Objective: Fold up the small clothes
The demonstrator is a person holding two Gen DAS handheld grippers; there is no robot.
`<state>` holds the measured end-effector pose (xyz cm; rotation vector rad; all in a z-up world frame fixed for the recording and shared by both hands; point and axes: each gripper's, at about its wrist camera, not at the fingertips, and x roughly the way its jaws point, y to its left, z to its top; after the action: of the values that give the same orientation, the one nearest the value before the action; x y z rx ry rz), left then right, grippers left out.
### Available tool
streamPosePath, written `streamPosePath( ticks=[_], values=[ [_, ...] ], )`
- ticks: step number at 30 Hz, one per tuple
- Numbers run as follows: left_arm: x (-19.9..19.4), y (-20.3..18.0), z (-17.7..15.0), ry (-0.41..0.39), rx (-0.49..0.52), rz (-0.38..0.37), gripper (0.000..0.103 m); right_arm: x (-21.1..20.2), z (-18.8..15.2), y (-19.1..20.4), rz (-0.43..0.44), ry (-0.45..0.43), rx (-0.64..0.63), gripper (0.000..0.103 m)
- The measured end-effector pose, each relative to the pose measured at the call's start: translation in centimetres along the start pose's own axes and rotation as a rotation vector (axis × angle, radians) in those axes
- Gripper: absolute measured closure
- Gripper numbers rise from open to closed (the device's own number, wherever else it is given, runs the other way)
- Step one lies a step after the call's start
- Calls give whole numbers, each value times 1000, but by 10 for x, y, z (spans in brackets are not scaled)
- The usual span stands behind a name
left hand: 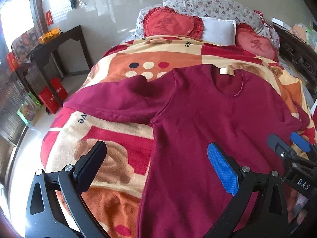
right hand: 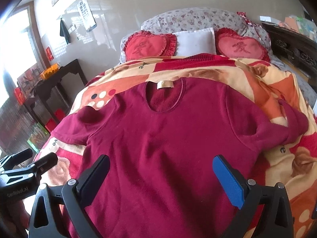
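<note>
Both the left gripper (left hand: 156,166) and right gripper (right hand: 161,178) hang wide open, empty, over the maroon shirt (right hand: 168,138); its far-right sleeve (right hand: 293,123) looks bunched, probably folding crooked on the soft blanket (left hand: 111,158).

Top (right hand: 168,138) showing solid maroon, w/ pale cream neck label (right hand: 165,84). Blanket (left hand: 111,136) displaying red, orange & cream blocks, plus dots in cream, red, navy. Heart cushions (right hand: 150,46) appearing red w/ darker red character, ruffled edge. Pillow (right hand: 196,39) reading plain white. Bedding behind (left hand: 214,6) showing grey-white floral print. Gripper pads (right hand: 229,180) presenting one blue, one black.
</note>
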<state>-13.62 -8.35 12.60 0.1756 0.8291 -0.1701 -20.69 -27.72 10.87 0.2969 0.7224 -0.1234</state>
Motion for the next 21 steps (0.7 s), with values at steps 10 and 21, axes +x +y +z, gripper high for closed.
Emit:
streamPosePath(
  ticks=[10, 21],
  values=[
    [-5, -13, -15, -24, 32, -43, 1, -5, -17, -24, -38, 21, 64, 0],
    [4, 13, -12, -26, -15, -108, 1, -7, -12, -6, -77, 33, 32, 0]
  ],
)
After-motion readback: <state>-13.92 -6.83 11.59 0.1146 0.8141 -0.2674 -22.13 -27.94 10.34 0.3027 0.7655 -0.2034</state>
